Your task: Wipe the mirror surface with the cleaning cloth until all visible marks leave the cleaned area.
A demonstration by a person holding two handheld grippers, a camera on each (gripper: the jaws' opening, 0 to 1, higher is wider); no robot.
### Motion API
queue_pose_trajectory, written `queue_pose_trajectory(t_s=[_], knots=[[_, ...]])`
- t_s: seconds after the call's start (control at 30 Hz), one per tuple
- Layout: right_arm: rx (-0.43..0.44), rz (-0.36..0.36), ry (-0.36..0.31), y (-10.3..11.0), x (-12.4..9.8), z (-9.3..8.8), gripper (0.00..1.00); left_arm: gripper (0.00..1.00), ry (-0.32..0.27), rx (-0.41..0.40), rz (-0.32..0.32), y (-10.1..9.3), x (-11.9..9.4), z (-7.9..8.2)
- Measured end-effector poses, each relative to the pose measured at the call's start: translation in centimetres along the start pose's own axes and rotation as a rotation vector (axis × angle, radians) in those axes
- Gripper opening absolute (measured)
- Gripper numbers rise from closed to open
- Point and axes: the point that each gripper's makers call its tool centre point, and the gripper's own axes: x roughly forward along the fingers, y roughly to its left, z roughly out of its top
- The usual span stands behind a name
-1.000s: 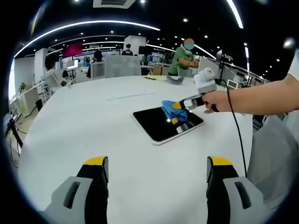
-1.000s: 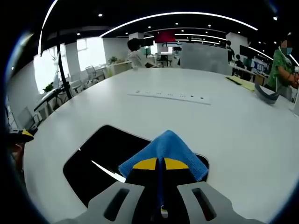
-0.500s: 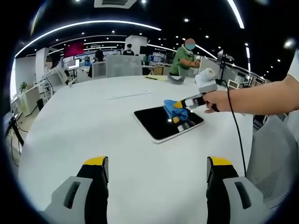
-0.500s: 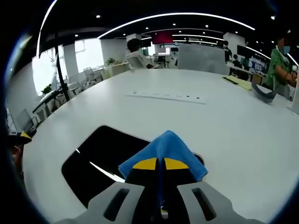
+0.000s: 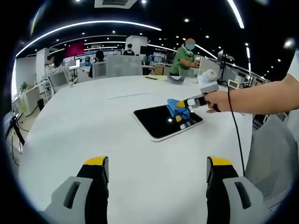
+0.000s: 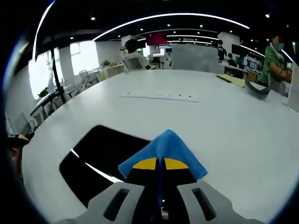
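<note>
The mirror (image 5: 167, 122) lies flat on the white table (image 5: 93, 121), dark and glossy, with a light streak reflected in it. The right gripper (image 6: 159, 164) has its fingers clamped together on the blue cleaning cloth (image 6: 163, 148), pressing it onto the mirror's near right corner. The left gripper (image 5: 157, 169) hangs well back over bare table, its fingers wide apart and holding nothing.

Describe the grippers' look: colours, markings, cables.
Left gripper: grey jaw bodies with slots, black fingers capped in yellow. Right gripper has the same grey, black and yellow scheme, and a black cable trails from its handle.
</note>
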Motion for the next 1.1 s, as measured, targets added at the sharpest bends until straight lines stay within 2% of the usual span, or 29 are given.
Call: queue_pose_trajectory(t_s=[0.5,1.1], knots=[[-0.014,-0.001,0.005,0.0,-0.2,-0.2,0.00,0.86,-0.013,-0.004,0.012,0.3,-0.5,0.2],[-0.010,-0.014,0.008,-0.2,-2.0,-1.5,0.00,0.86,-0.028,0.004,-0.001,-0.4,-0.5,0.6]])
